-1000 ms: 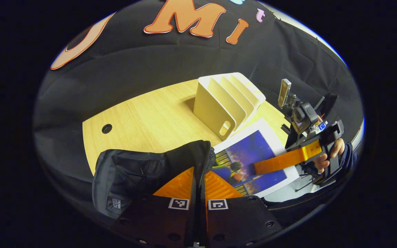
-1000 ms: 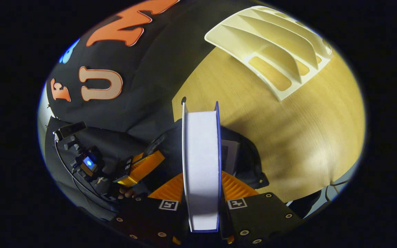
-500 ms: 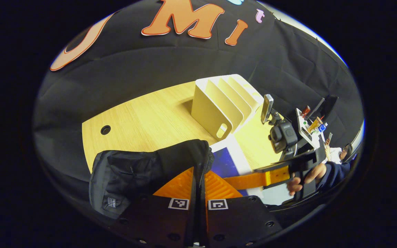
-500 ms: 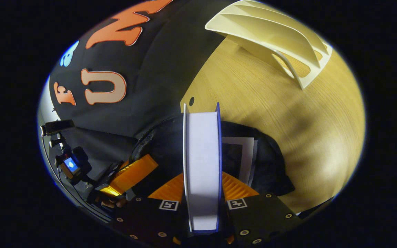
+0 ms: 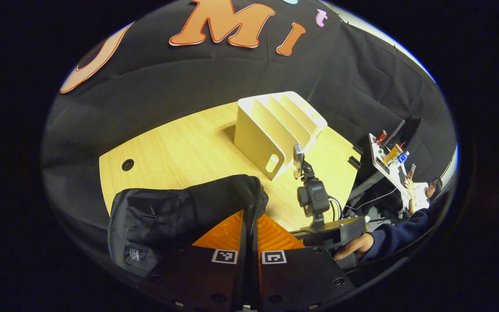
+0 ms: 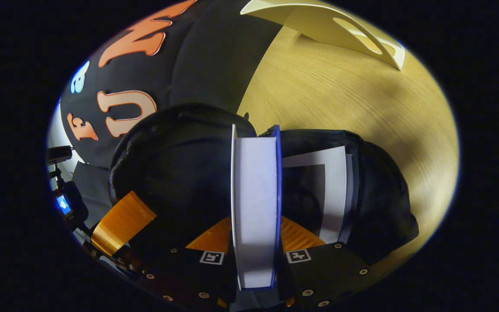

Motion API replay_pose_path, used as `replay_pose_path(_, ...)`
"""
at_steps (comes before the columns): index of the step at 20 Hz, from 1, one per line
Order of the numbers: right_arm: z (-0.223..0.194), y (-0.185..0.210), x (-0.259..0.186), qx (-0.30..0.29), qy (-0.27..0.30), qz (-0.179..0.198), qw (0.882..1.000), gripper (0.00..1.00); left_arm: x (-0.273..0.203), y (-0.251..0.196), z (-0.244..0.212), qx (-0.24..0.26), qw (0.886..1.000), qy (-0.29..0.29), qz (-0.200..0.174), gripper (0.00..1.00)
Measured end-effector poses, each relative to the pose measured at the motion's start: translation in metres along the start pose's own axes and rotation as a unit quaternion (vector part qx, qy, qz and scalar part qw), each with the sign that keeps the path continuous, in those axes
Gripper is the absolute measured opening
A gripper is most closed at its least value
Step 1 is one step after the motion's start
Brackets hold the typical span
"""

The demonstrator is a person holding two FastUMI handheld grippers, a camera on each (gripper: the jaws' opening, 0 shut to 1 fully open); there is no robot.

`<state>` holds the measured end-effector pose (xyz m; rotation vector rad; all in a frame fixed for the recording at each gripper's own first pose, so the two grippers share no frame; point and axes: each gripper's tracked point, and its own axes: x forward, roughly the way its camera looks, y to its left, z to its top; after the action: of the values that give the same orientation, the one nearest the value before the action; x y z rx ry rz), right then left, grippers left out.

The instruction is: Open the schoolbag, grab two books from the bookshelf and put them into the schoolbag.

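Black schoolbag [image 6: 176, 164] mouth pinched wide by left claw [image 5: 249, 236]; second book [image 6: 254, 208] clamped in right claw [image 6: 254, 242], entering toward 12 o'clock beside first book [image 6: 327, 190]. Next: lower, release.

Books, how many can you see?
2. One book is clamped in the right gripper over the open schoolbag. The other book is already inside it. More may be hidden deeper.

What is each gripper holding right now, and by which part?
The right gripper clamps a book across its covers, page edge facing the camera, over the open schoolbag. The left gripper pinches the schoolbag's zippered opening edge.
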<state>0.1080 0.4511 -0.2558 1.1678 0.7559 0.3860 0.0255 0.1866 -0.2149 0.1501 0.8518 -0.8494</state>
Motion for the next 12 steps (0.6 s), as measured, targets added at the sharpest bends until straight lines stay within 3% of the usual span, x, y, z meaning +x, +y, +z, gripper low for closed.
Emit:
replay_pose_path(2, 0.000, -0.001, 0.007, -0.001, 0.003, 0.000, 1.000, 0.37, 0.002, 0.002, 0.000, -0.001, 1.000, -0.001, 0.001, 0.07)
replay_pose_path(3, -0.001, 0.000, 0.009, -0.002, 0.006, -0.003, 1.000, 0.47, 0.002, 0.002, -0.001, -0.002, 1.000, -0.001, 0.001, 0.07)
replay_pose_path(4, -0.002, -0.003, 0.010, -0.008, 0.011, -0.017, 1.000, 0.39, 0.002, 0.002, -0.001, -0.003, 1.000, 0.000, 0.000, 0.07)
replay_pose_path(8, -0.002, -0.027, 0.005, -0.050, 0.031, -0.091, 0.994, 0.62, 0.003, 0.005, -0.004, -0.010, 1.000, 0.001, 0.000, 0.07)
replay_pose_path(11, 0.001, -0.042, -0.016, -0.089, 0.039, -0.125, 0.987, 0.82, 0.005, 0.005, -0.005, -0.007, 1.000, 0.005, 0.009, 0.06)
replay_pose_path(12, 0.001, -0.043, -0.024, -0.095, 0.042, -0.136, 0.985, 0.84, 0.008, 0.004, -0.007, -0.008, 1.000, 0.008, 0.012, 0.06)
